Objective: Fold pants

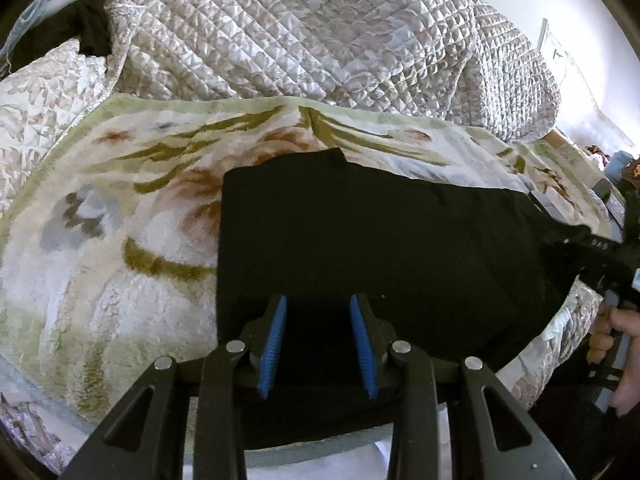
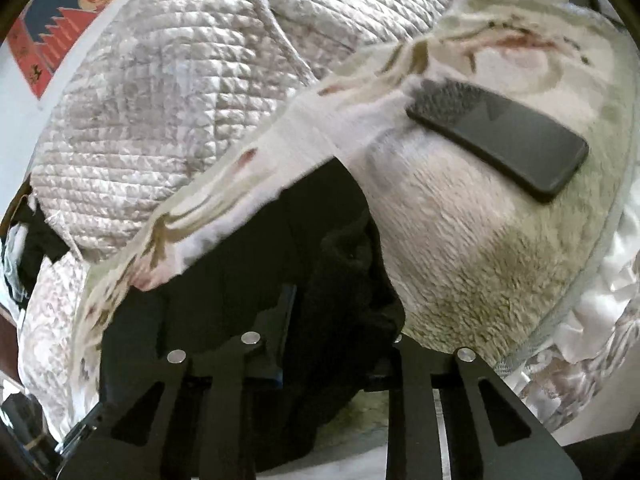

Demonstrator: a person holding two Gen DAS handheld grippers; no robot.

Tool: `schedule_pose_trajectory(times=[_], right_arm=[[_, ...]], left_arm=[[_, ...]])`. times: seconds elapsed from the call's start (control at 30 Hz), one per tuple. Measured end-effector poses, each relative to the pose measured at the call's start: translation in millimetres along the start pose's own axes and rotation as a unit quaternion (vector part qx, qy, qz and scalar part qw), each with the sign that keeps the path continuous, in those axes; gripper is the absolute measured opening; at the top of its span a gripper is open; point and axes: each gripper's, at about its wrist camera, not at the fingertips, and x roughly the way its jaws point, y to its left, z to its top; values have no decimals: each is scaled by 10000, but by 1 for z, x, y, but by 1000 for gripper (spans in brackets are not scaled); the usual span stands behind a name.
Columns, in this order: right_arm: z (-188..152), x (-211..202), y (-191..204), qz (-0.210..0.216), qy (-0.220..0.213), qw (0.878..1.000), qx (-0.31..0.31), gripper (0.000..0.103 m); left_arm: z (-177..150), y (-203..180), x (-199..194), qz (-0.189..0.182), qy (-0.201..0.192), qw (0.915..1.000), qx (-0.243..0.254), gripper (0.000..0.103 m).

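Note:
Black pants (image 1: 380, 248) lie flat on a floral fleece blanket (image 1: 100, 240). My left gripper (image 1: 319, 300) hovers over their near edge, its blue pads (image 1: 274, 344) apart and not pressing on the cloth. At the right edge of the left wrist view a hand (image 1: 616, 340) holds my right gripper (image 1: 592, 246) at the pants' right end. In the right wrist view that end of the pants (image 2: 344, 272) is bunched between the jaws of the right gripper (image 2: 340, 304). The black cloth hides one finger, and the jaws look closed on it.
A dark phone (image 2: 500, 136) lies on the blanket (image 2: 460, 260) just beyond the pants' end. A piled quilted bedspread (image 1: 300, 28) bounds the far side. Another dark garment (image 1: 92, 28) sits at the far left. A red and blue poster (image 2: 52, 40) hangs on the wall.

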Motion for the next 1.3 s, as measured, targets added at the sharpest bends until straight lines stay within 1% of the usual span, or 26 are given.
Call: schedule_pose_trajectory(times=[0.1,0.2,0.3,0.37,0.43,0.5,0.57,0.63,0.73,0.77,0.83,0.9,0.93,1.0,1.03,1.1,1.17,1.27,1.3], right_arm=[[9,-8,15,132,-116,9997,-174,22],[16,-18,43,365,-221,9979,-481,22],[15,-26,79,647,-262,9939,-849,22],[9,-30,107,871,-275,9893,-1134,22],[-2,-31,139,1167,-209,9816,-1498,22],[-19,-27,166,1455,-47,9722,-1835,22],[-36,-20,185,1682,173,9634,-2081,22],[-63,-6,206,1954,556,9500,-2372,22],[-112,32,224,1867,1245,9335,-2797,22],[-121,39,225,1809,1328,9315,-2864,22],[-127,40,226,1794,1236,9310,-2929,22],[-122,38,228,1784,1231,9333,-2863,22],[-119,32,232,1762,1152,9333,-2911,22],[-115,21,240,1781,961,9313,-3030,22],[-115,15,244,1900,922,9289,-3043,22],[-119,15,249,2053,993,9250,-3037,22],[-136,25,258,1957,1113,9187,-3246,22],[-149,38,257,1912,1269,9179,-3236,22],[-151,38,257,1906,1251,9179,-3248,22]], left_arm=[[1,4,-2,81,-16,10000,-41,36],[3,9,-4,177,-59,9998,-88,36],[4,15,-8,241,-99,9995,-173,36],[5,21,-10,335,-127,9991,-241,36],[5,28,-12,409,-141,9985,-339,36],[5,38,-15,475,-166,9976,-485,36],[4,50,-19,551,-211,9960,-666,36],[3,63,-22,631,-243,9941,-852,36],[1,77,-25,710,-255,9913,-1074,36],[0,80,-25,718,-250,9907,-1127,36],[-1,83,-26,723,-257,9901,-1179,36],[-2,85,-26,718,-259,9898,-1199,36],[-2,86,-27,706,-260,9897,-1219,36],[-2,87,-29,689,-296,9890,-1274,36],[-2,88,-31,687,-318,9888,-1288,36],[-1,90,-33,689,-367,9881,-1327,36],[-1,93,-36,702,-396,9872,-1373,36],[-3,99,-38,738,-412,9859,-1442,36],[-4,100,-38,745,-401,9856,-1464,36]])
